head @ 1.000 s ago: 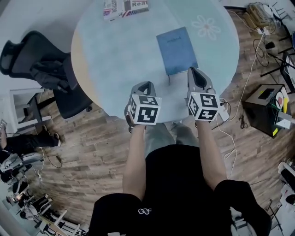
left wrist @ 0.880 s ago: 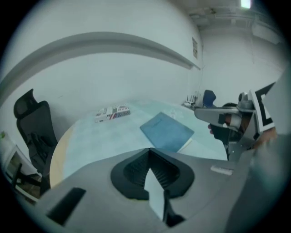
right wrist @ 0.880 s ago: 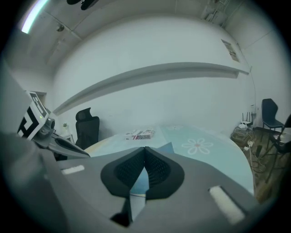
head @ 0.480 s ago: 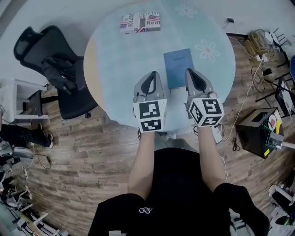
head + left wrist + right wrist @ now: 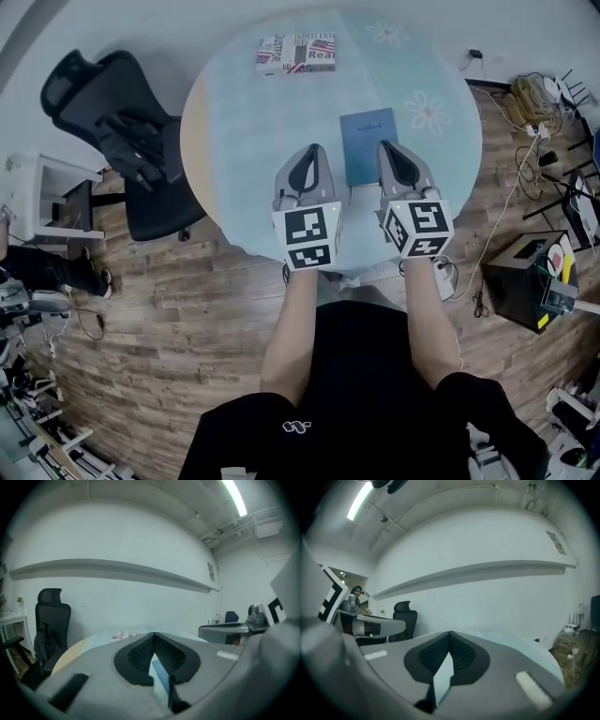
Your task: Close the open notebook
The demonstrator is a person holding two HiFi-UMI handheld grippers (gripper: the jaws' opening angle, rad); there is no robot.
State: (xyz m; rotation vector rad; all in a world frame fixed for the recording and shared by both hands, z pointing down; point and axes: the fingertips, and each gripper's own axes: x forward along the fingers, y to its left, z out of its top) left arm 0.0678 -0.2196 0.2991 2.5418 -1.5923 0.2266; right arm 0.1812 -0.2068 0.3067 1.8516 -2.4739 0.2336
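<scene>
A blue notebook (image 5: 368, 145) lies shut and flat on the round pale-blue table (image 5: 244, 122), right of its middle. My left gripper (image 5: 311, 150) hovers just left of the notebook's near end, and my right gripper (image 5: 388, 146) hovers over its near right corner. Both are held roughly level above the table, apart from the book. In the left gripper view the left gripper (image 5: 153, 633) has its tips together and holds nothing; a strip of the blue notebook (image 5: 159, 676) shows below them. In the right gripper view the right gripper (image 5: 450, 632) is likewise shut and empty.
A printed box (image 5: 295, 53) lies at the table's far edge. A black office chair (image 5: 122, 141) stands left of the table. On the wooden floor at the right are a black box (image 5: 527, 279) and loose cables (image 5: 497, 216).
Both grippers have risen from near the table's front edge and now point more level. The left one has turned so that its marker cube faces up. The notebook has stayed shut.
</scene>
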